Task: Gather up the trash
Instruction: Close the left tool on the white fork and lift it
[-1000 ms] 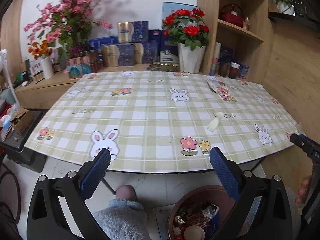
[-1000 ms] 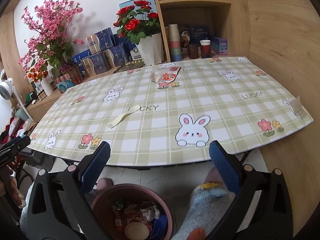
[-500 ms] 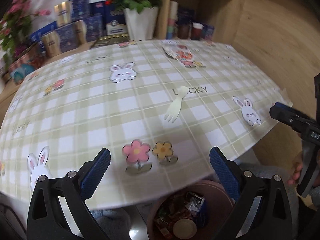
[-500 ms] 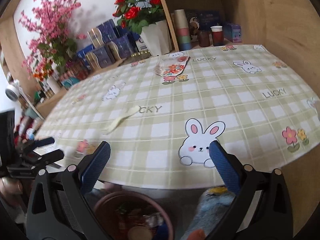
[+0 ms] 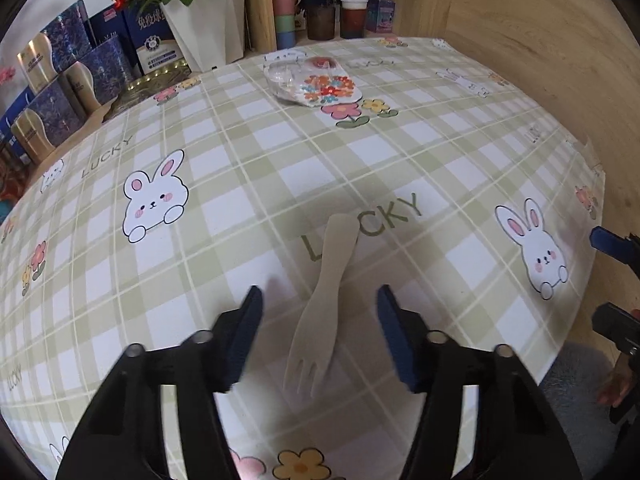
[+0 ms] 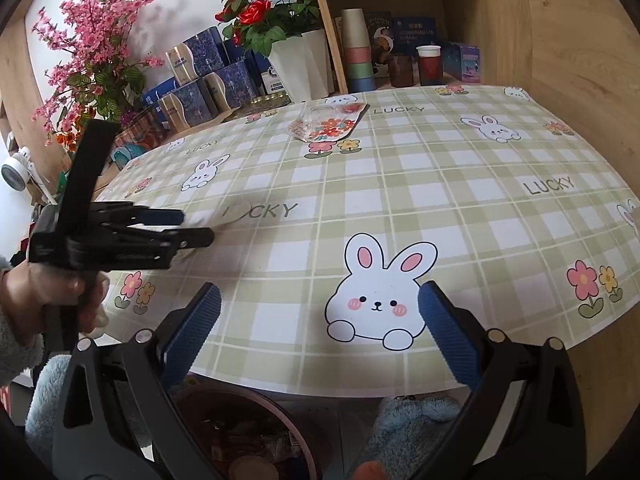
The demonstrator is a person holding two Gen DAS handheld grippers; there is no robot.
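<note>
The left black two-finger claw with blue ribbed pads (image 5: 319,336) tilts steeply down over the bench, its jaws closing — the pads not yet pressing on what lies between them. A bare hand (image 6: 44,300) in a grey fuzzy sleeve grips its handle. The right claw (image 6: 319,328), same black-and-blue build, hovers at the bench edge — jaws spread wide, nothing between them.

Table (image 5: 460,152) has that checked bunny cloth; a pale fork (image 5: 320,308) lies on it, flowery clear wrapper (image 5: 316,84) well beyond the fork.

Right gripper (image 6: 320,320) wide above tablecloth (image 6: 440,200), bin (image 6: 240,440) below.
</note>
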